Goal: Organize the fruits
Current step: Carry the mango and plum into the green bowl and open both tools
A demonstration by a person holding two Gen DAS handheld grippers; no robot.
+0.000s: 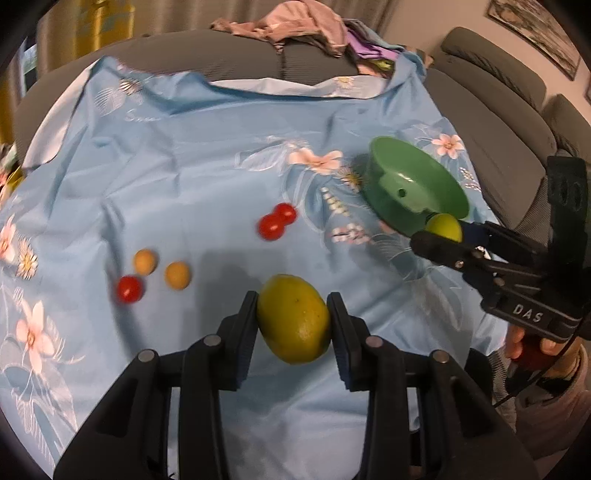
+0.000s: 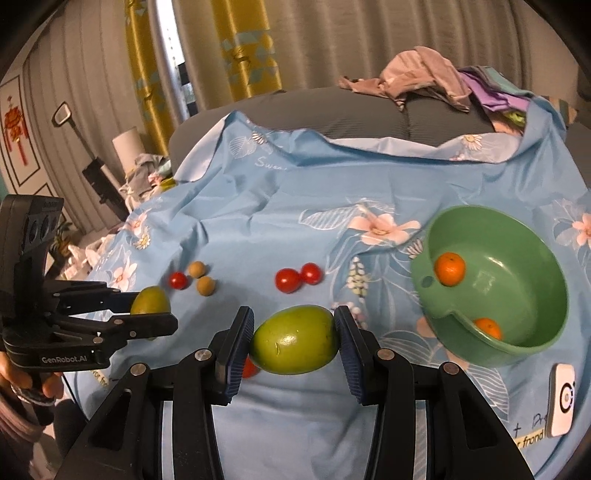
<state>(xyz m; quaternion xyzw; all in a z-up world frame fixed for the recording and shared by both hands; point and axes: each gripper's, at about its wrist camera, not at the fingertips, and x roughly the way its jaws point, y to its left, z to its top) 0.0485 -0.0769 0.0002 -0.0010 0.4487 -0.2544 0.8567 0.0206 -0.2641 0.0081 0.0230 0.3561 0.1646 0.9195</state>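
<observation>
My left gripper is shut on a yellow-green lemon, held above the blue flowered cloth; it also shows in the right wrist view. My right gripper is shut on a green fruit, left of the green bowl; it also shows in the left wrist view. The bowl holds two oranges. On the cloth lie two red tomatoes together, one single tomato and two small tan fruits.
A white device lies on the cloth right of my right gripper. A grey sofa with a pile of clothes stands behind. Curtains and clutter are at far left.
</observation>
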